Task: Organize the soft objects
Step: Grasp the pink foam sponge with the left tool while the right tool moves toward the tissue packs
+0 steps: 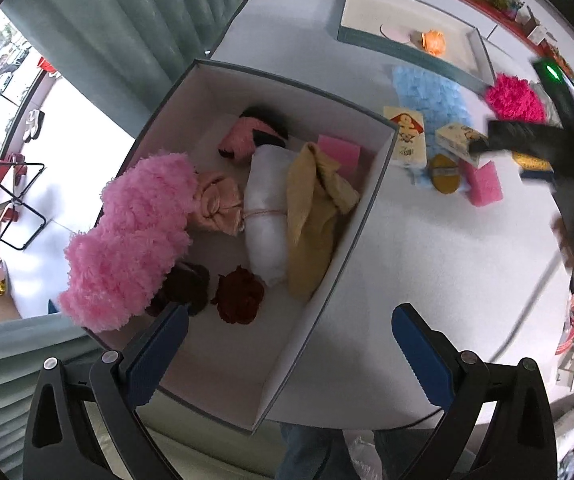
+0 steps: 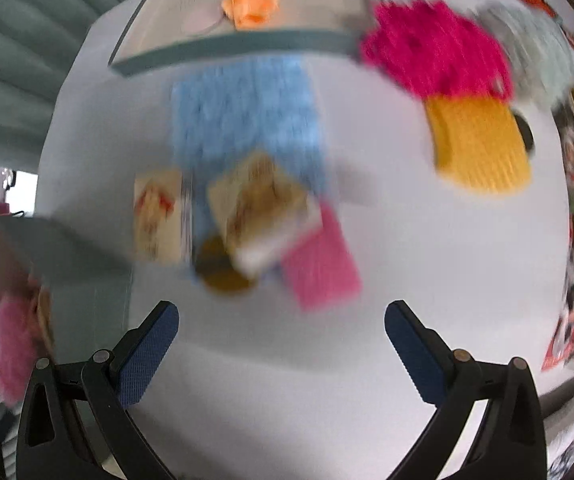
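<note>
Left gripper point(image 1: 289, 354): fingers spread apart, holding nothing, poised above the near end of the storage box point(image 1: 371, 216). Right gripper point(image 2: 281, 350): fingers likewise spread and empty, over bare worktop point(image 2: 427, 264).

Judged partly complete. Already in the box: pink fluffy cloth point(image 1: 135, 236), peach fabric bundle point(image 1: 217, 202), white roll point(image 1: 265, 216), yellow towel point(image 1: 313, 216), pink sponge point(image 1: 341, 152), two dark red fabric flowers and a pink-and-black item at the far end.

Outstanding on the worktop, beyond the box: second pink sponge point(image 2: 319, 256), blue fluffy cloth point(image 2: 243, 112), magenta fluffy cloth point(image 2: 435, 48), yellow knit cloth point(image 2: 481, 144). Farthest, an orange fabric flower point(image 2: 253, 2) lies in the lid tray point(image 2: 231, 46).

Two printed cartons point(image 1: 409, 136) carry red graphics; the lettering is unreadable, and the right view is motion-blurred.
</note>
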Demonstrator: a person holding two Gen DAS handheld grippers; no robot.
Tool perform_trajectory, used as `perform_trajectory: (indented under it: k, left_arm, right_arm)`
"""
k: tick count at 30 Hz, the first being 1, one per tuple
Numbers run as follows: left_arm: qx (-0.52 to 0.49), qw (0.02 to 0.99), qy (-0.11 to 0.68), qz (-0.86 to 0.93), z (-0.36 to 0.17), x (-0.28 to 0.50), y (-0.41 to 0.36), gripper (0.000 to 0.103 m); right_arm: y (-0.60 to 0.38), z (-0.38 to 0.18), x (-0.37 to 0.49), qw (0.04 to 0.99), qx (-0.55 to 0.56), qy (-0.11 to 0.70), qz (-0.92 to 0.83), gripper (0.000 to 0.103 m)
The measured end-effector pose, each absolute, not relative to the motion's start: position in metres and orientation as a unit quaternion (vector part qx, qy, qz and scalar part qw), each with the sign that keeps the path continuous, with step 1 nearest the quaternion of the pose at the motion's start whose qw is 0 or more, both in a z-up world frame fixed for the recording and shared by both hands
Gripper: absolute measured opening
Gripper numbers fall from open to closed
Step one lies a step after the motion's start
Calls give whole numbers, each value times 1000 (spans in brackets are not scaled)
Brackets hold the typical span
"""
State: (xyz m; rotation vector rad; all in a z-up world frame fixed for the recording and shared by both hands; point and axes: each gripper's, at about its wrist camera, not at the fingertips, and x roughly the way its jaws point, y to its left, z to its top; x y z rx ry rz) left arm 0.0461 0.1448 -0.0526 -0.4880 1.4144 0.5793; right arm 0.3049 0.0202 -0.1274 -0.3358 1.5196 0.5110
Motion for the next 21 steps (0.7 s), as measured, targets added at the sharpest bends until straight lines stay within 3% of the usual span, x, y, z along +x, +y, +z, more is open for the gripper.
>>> perform_trajectory:
  k: [5,7,9,10,11,12,21]
  left_arm:
    - [-213,682,650,261,-56,50,136,102]
    - [-209,679,656,256,-57,54,131,102]
    - [-206,679,659,250,-58,60,125,102]
    - [-203,680,661,245,-58,65,121,102]
    - [-199,681,662,240,-58,70,117,102]
    - [-195,683,663,236,-58,75,113,102]
    - [-172,685,685,179,-85,131,61,102]
  right_arm:
    - [65,-159,319,674,-209,661,257,103]
    - [70,-172,318,666,-221,663,261,97]
    - [64,-176,316,668,-217,665,253,73]
    - [58,-174,314,673,-214,661,254,69]
    - [50,-173,316,676,-209,659,256,56]
    - [39,-170,314,677,-202,659,258,49]
    - [-109,-178,283,636,-83,739,206,50]
